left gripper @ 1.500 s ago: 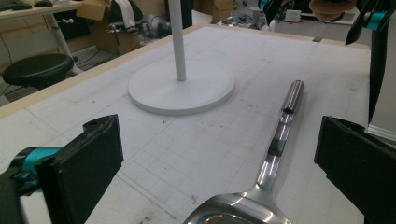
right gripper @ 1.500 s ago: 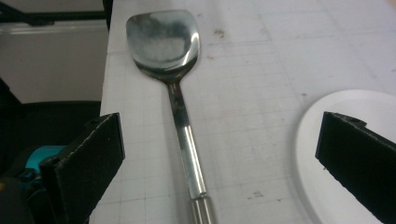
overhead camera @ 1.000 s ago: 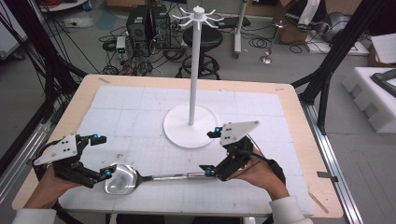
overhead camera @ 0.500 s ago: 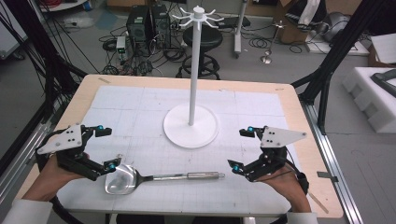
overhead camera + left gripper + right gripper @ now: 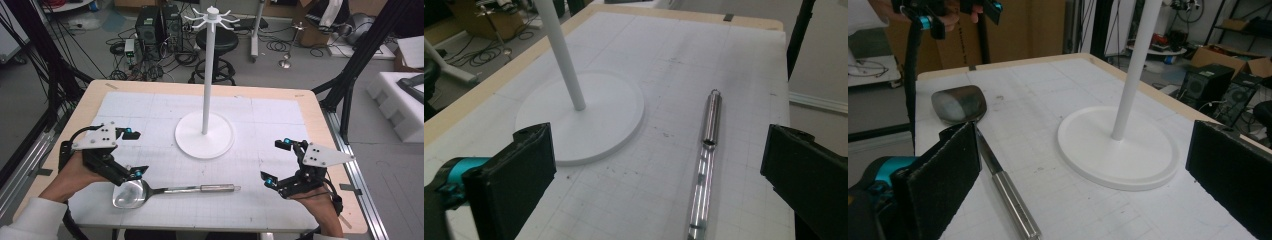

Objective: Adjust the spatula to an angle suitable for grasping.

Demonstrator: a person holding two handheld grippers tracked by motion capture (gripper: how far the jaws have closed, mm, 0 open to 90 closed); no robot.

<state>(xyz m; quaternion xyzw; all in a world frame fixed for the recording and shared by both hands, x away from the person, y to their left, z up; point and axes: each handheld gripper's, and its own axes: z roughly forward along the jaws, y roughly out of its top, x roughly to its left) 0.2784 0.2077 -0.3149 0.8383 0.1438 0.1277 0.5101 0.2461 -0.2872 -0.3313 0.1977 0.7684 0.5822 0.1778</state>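
— Tool on the left [image 5: 131,152] hangs with jaws wide apart, straddling the bowl end of the ladle [image 5: 131,192] without touching it; right tool [image 5: 281,162] is released too, gaping, well off the handle's tip toward the desk's [image 5: 310,107] right edge.

— And the ladle itself?

— Flat on the desk's white mat, in front of the rack [image 5: 204,135], bowl to the left, handle running right; nothing holds it.

— What might go wrong?

— I'd judge a grab at the polished handle [image 5: 711,120] could slip or roll it; a lift from the bowl end alone may tip the long handle down; a careless swing could knock the rack's thin pole.

— Any change from a second ago?

— Yes; the right tool then sat at the handle's end, and has pulled away rightward; the ladle lies as it did.
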